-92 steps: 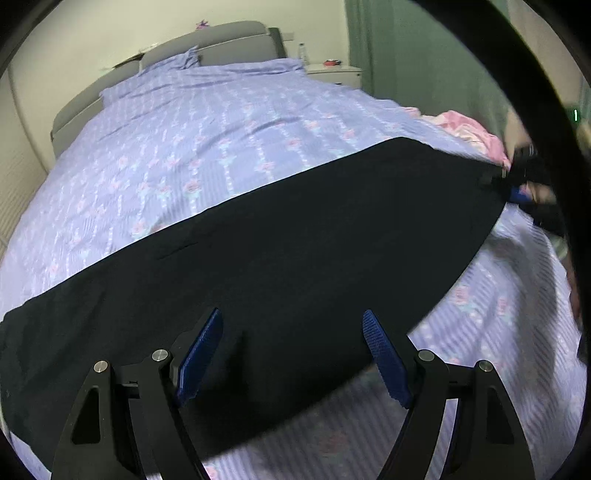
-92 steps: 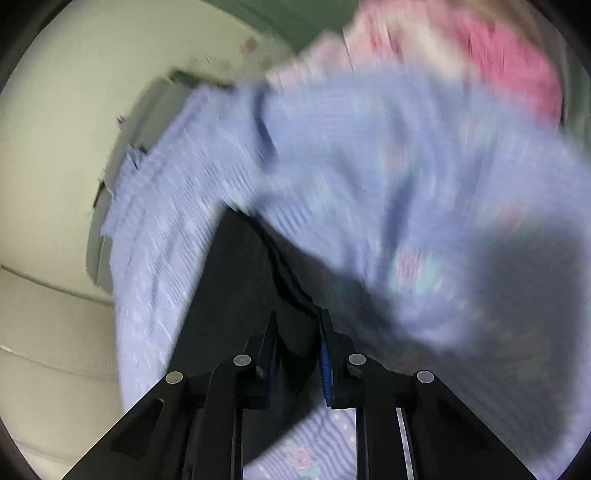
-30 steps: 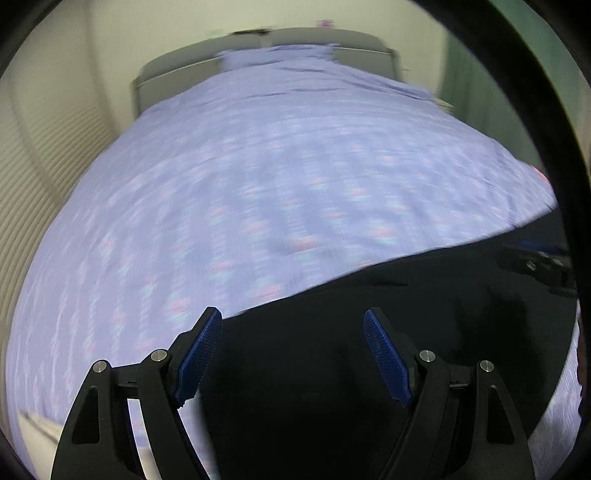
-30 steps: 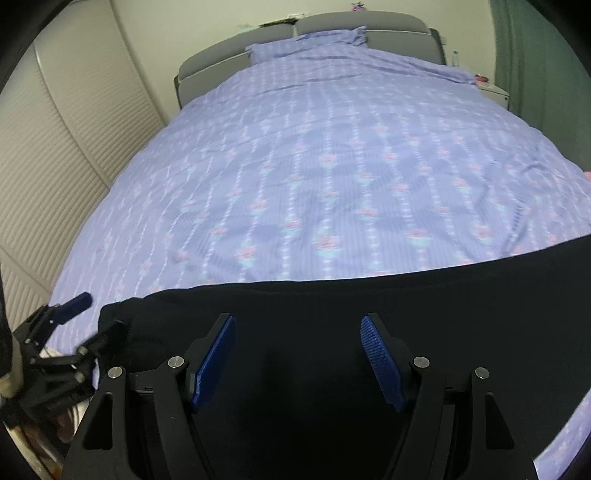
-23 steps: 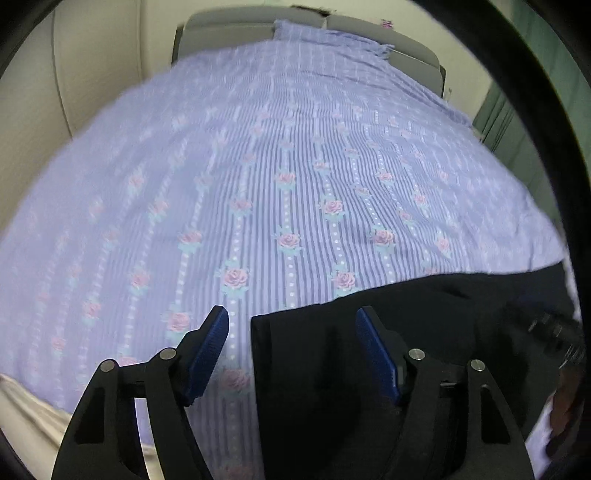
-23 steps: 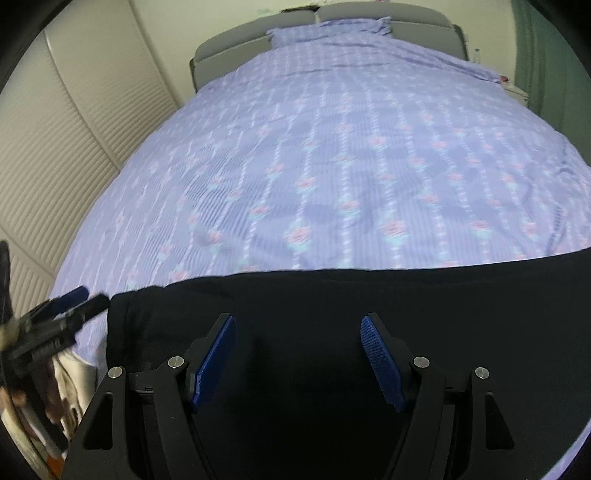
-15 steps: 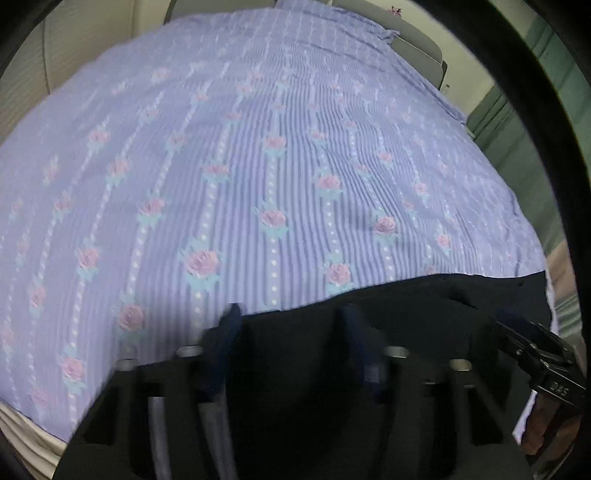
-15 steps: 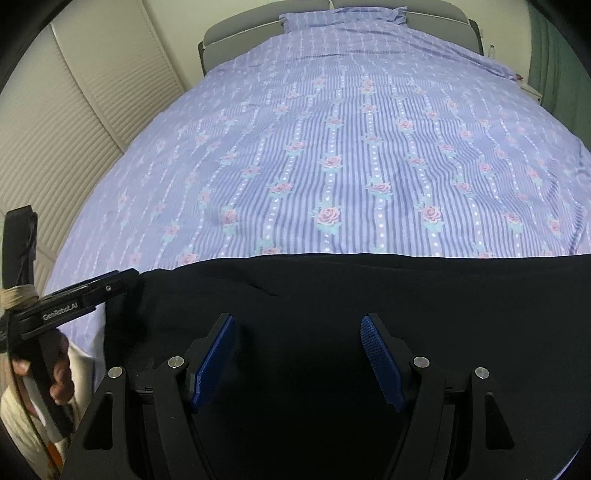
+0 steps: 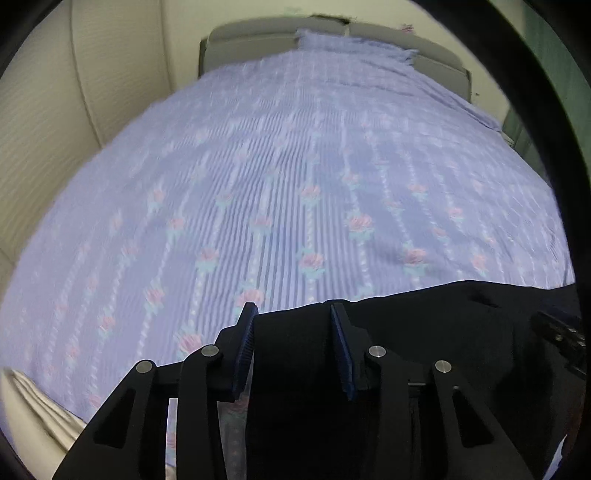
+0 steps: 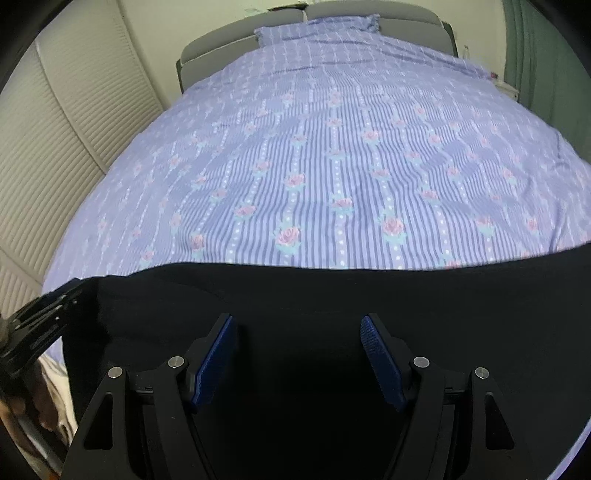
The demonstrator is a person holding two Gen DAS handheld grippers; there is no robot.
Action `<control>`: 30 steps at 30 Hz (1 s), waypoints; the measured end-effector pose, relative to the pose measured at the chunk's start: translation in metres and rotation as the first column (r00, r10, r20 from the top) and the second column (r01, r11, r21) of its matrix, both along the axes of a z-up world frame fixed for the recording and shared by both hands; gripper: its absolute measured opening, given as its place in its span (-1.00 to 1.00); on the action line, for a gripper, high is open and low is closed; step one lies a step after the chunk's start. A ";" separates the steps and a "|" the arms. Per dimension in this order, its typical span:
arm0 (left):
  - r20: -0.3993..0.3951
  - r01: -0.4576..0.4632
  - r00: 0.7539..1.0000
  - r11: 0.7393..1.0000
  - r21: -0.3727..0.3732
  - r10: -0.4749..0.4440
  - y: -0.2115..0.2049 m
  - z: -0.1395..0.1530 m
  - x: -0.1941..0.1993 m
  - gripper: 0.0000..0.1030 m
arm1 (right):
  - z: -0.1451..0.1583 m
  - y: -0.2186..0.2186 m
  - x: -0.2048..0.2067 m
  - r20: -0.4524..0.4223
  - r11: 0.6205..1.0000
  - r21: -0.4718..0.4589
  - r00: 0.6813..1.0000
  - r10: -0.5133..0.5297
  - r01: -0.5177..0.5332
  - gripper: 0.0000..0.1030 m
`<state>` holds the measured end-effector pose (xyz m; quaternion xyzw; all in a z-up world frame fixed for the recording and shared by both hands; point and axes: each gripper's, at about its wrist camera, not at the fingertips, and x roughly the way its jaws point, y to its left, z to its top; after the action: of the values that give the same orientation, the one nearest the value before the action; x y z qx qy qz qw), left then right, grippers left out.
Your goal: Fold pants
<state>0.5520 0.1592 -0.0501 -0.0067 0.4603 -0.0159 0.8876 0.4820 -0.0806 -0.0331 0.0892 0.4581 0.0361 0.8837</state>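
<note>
A bed (image 10: 332, 155) fills both views, covered by a lilac sheet (image 9: 295, 192) with vertical stripes and rows of pink roses. Toward 12 o'clock a pillow (image 10: 317, 26) in the same print lies against a grey headboard (image 10: 218, 48). Across the near end, from 9 o'clock to 3 o'clock, black pants (image 10: 303, 295) lie spread flat on the sheet, their far edge running nearly straight across the bed's width.
</note>
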 end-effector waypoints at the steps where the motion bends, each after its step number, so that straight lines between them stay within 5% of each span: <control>1: -0.027 0.000 1.000 1.000 0.013 0.001 -0.001 -0.010 0.002 -0.26 | 0.002 0.000 0.000 0.005 1.000 -0.003 1.000 0.004 -0.004 0.37; 5: -0.051 -0.019 0.998 0.999 0.029 0.021 -0.003 -0.020 0.002 -0.11 | 0.003 -0.004 0.001 0.013 1.000 -0.010 1.000 0.002 -0.002 0.37; 6: -0.054 -0.032 0.998 0.999 0.043 0.035 -0.002 -0.018 0.003 0.13 | 0.003 -0.007 -0.001 0.016 1.000 -0.015 1.000 -0.003 0.003 0.37; 7: -0.047 -0.053 0.997 0.995 0.086 0.058 -0.003 -0.014 0.004 0.42 | 0.005 -0.011 -0.004 0.019 1.000 -0.020 1.000 -0.011 0.011 0.37; 8: -0.027 -0.072 0.997 0.988 0.136 0.076 -0.006 -0.009 0.003 0.49 | 0.007 -0.016 -0.007 0.025 1.000 -0.017 1.000 -0.016 0.016 0.37; 11: 0.088 -0.105 0.993 0.953 0.286 0.083 -0.019 0.017 -0.009 0.49 | 0.019 -0.031 -0.018 0.056 0.999 -0.030 0.998 -0.027 0.028 0.37; 16: 0.141 0.164 0.970 0.960 0.225 -0.198 -0.087 0.056 -0.028 0.49 | 0.045 -0.067 -0.049 0.136 0.996 -0.077 0.990 -0.036 0.047 0.37; 22: 0.155 0.490 0.848 0.861 0.133 -0.506 -0.202 0.069 -0.040 0.49 | 0.067 -0.146 -0.092 0.160 0.984 -0.107 0.979 -0.126 0.144 0.37; 26: 0.152 0.606 0.770 0.785 0.130 -0.620 -0.275 0.062 -0.053 0.49 | 0.068 -0.215 -0.121 0.149 0.954 -0.143 0.959 -0.241 0.262 0.37; 30: 0.139 0.667 0.726 0.738 0.097 -0.674 -0.338 0.058 -0.073 0.49 | 0.063 -0.290 -0.149 0.138 0.911 -0.175 0.926 -0.352 0.373 0.37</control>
<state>0.4794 -0.1784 0.0080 0.1794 0.3570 -0.3265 0.8566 0.3328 -0.3707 0.0301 0.0824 0.3886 -0.1698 0.9019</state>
